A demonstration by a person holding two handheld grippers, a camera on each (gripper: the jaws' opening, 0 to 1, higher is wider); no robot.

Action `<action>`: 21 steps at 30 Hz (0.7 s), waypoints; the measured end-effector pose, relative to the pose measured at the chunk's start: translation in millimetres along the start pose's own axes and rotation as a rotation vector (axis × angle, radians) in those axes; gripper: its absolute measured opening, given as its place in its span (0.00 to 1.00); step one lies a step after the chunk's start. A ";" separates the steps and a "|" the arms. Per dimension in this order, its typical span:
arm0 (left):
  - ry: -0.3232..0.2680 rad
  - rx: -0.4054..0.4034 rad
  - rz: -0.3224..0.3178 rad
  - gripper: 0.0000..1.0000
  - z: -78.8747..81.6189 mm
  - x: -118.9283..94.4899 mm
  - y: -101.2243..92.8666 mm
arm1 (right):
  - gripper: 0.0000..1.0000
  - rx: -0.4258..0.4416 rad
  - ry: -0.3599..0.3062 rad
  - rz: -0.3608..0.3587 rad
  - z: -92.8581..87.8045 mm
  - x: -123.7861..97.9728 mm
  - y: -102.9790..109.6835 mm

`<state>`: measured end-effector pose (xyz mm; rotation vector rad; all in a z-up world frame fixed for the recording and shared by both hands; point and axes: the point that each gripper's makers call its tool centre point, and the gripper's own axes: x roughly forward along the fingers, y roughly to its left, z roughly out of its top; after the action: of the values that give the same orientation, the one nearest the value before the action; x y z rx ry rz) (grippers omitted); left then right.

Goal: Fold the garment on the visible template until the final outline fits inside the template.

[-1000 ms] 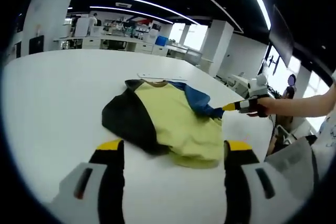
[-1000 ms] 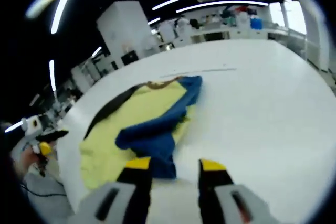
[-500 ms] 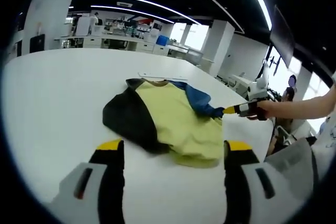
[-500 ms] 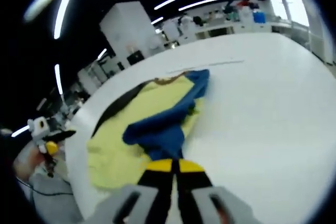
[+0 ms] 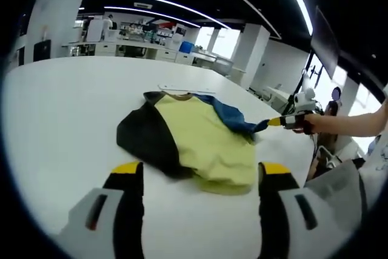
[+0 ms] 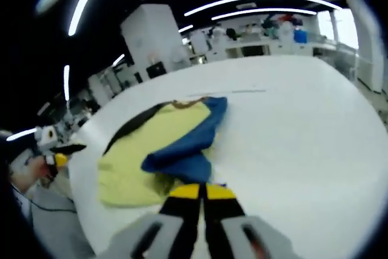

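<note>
Right gripper view: fingers (image 6: 202,191) clamping blue sleeve (image 6: 182,150).

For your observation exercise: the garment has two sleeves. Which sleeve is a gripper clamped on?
The blue sleeve. The right gripper is shut on its end, pulling it off the yellow body. The black sleeve lies untouched on the white table.
</note>
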<state>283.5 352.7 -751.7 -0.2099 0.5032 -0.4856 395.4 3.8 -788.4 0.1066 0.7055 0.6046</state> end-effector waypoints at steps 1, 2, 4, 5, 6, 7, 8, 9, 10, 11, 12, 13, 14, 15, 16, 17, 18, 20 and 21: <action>0.001 0.001 -0.001 0.74 -0.2 0.5 -0.3 | 0.00 -0.007 -0.002 -0.013 0.2 -5.1 -4.1; 0.002 0.000 -0.003 0.74 -0.2 1.4 -1.6 | 0.00 -0.011 -0.003 -0.031 0.0 -10.9 -10.6; 0.004 0.001 -0.006 0.74 -0.4 2.7 -3.7 | 0.00 -0.016 0.002 -0.063 -1.5 -19.3 -28.5; 0.005 0.002 -0.007 0.74 -0.5 3.1 -4.4 | 0.00 -0.017 0.002 -0.078 -2.0 -22.7 -34.9; 0.006 0.002 -0.009 0.74 -0.6 3.2 -4.6 | 0.00 -0.011 0.004 -0.095 -3.3 -28.0 -44.4; 0.005 0.002 -0.009 0.74 -0.6 3.1 -4.6 | 0.00 -0.011 0.002 -0.107 -4.5 -31.6 -47.5; 0.006 0.002 -0.009 0.74 -0.7 3.3 -4.7 | 0.00 -0.007 0.000 -0.120 -5.6 -35.4 -51.1; 0.007 0.001 -0.010 0.74 -1.0 3.6 -5.0 | 0.00 -0.008 0.003 -0.134 -5.4 -39.5 -63.4; 0.009 0.002 -0.011 0.74 -1.3 3.7 -4.7 | 0.00 -0.010 0.007 -0.148 -6.2 -42.6 -70.4; 0.010 0.002 -0.010 0.74 -1.6 3.8 -4.3 | 0.00 -0.012 0.009 -0.161 -7.6 -46.4 -75.6; 0.012 0.002 -0.010 0.74 -1.7 3.9 -4.4 | 0.00 -0.015 0.017 -0.178 -10.1 -52.3 -80.7; 0.012 0.002 -0.010 0.74 -1.7 4.0 -4.6 | 0.00 -0.014 0.018 -0.190 -11.0 -54.9 -85.6; 0.013 0.002 -0.010 0.74 -1.9 4.4 -4.1 | 0.00 -0.008 0.017 -0.204 -11.5 -58.3 -92.2; 0.015 0.002 -0.009 0.74 -2.1 4.8 -3.5 | 0.00 -0.002 0.014 -0.215 -12.1 -60.5 -93.9; 0.017 0.001 -0.009 0.74 -2.5 5.5 -3.8 | 0.00 0.006 0.009 -0.227 -13.3 -62.2 -92.5; 0.018 0.001 -0.008 0.74 -2.6 5.9 -4.1 | 0.00 0.009 0.007 -0.243 -13.6 -67.5 -104.6; 0.020 0.000 -0.008 0.74 -2.9 6.2 -4.3 | 0.00 0.012 0.009 -0.255 -14.4 -70.6 -111.2; 0.024 -0.001 -0.008 0.74 -3.7 7.0 -4.6 | 0.00 0.011 0.011 -0.282 -16.1 -76.0 -122.4; 0.024 -0.001 -0.007 0.74 -3.9 7.5 -4.3 | 0.00 0.019 0.008 -0.295 -16.8 -78.7 -128.8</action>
<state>285.6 345.1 -756.8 -0.2071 0.5267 -0.4956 400.1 -147.9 -793.1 0.0163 0.7187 0.3164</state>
